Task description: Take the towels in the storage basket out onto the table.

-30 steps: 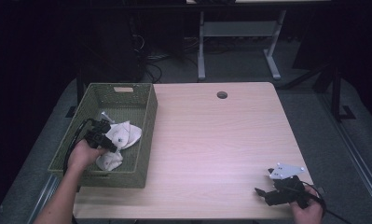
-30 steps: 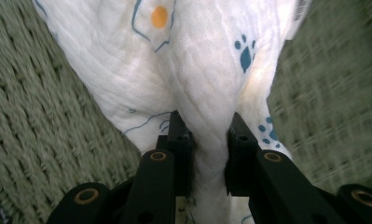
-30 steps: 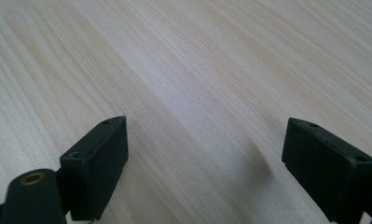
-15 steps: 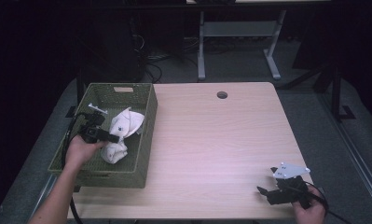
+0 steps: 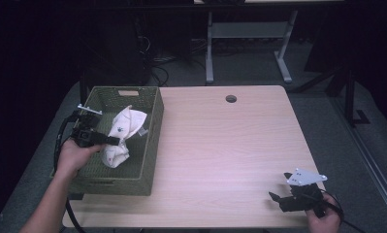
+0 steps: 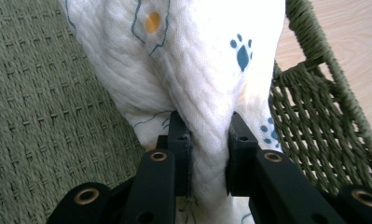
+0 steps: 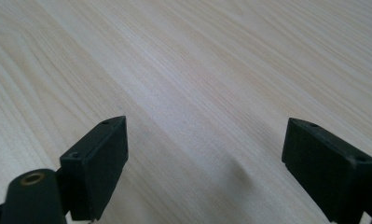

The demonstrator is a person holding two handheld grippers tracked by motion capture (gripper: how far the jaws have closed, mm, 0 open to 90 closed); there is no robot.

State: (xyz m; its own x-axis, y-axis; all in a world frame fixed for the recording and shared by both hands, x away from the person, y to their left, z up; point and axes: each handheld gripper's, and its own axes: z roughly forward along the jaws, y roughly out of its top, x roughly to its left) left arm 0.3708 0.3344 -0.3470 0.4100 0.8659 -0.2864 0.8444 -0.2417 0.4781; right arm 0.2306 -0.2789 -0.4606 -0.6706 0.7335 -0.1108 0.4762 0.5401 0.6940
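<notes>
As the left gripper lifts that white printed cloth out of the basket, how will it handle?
Probably floppy: the cloth bunches between the left gripper fingers and sags in folds. Likely light, held at one pinch. It might snag on the woven basket rim.

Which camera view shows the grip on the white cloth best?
The left gripper view: the white cloth sits bunched between the black jaws of the left gripper, close up. The high view shows the cloth small, over the green basket. The right gripper view looks at the table.

cloth (image 5: 123, 133) in basket (image 5: 152, 141) | basket on table (image 5: 230, 145) (left edge)
</notes>
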